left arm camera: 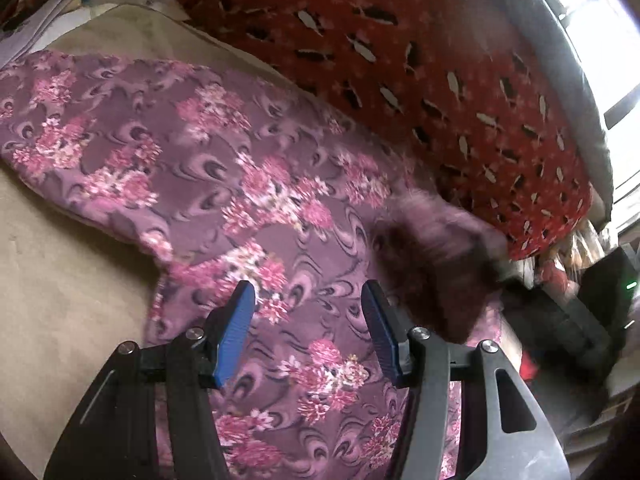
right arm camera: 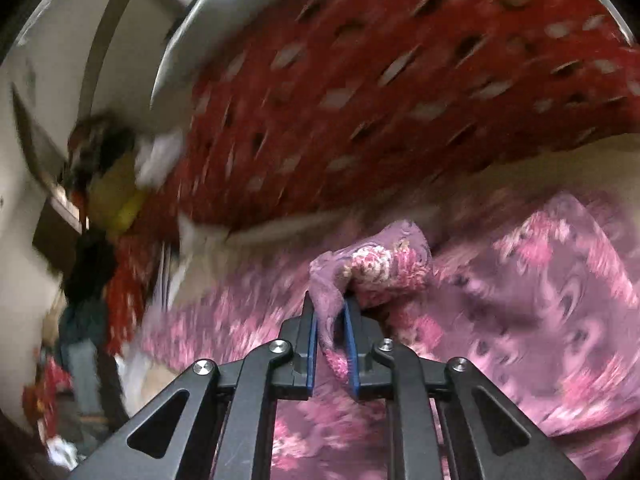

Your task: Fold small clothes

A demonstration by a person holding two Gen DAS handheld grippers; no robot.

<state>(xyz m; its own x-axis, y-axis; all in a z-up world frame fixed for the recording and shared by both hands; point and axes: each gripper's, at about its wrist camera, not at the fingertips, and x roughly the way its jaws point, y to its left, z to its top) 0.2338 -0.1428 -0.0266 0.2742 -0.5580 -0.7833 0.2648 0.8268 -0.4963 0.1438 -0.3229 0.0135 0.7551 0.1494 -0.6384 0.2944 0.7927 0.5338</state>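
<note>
A purple garment with pink flowers (left arm camera: pixel 224 168) lies spread on a beige surface (left arm camera: pixel 60 280). My left gripper (left arm camera: pixel 308 300) is open just above the garment, with nothing between its blue pads. My right gripper (right arm camera: pixel 331 316) is shut on a bunched corner of the same garment (right arm camera: pixel 372 268) and holds it lifted above the rest of the cloth (right arm camera: pixel 540 300). In the left wrist view the lifted corner shows as a blurred purple lump (left arm camera: pixel 436 252), with the right gripper's dark body (left arm camera: pixel 560 320) beside it.
A red patterned blanket (left arm camera: pixel 400 60) lies along the far side of the garment, also in the right wrist view (right arm camera: pixel 380 80). A grey padded edge (left arm camera: pixel 568 80) borders it. Piled clothes (right arm camera: pixel 104 208) sit at the left by a wall.
</note>
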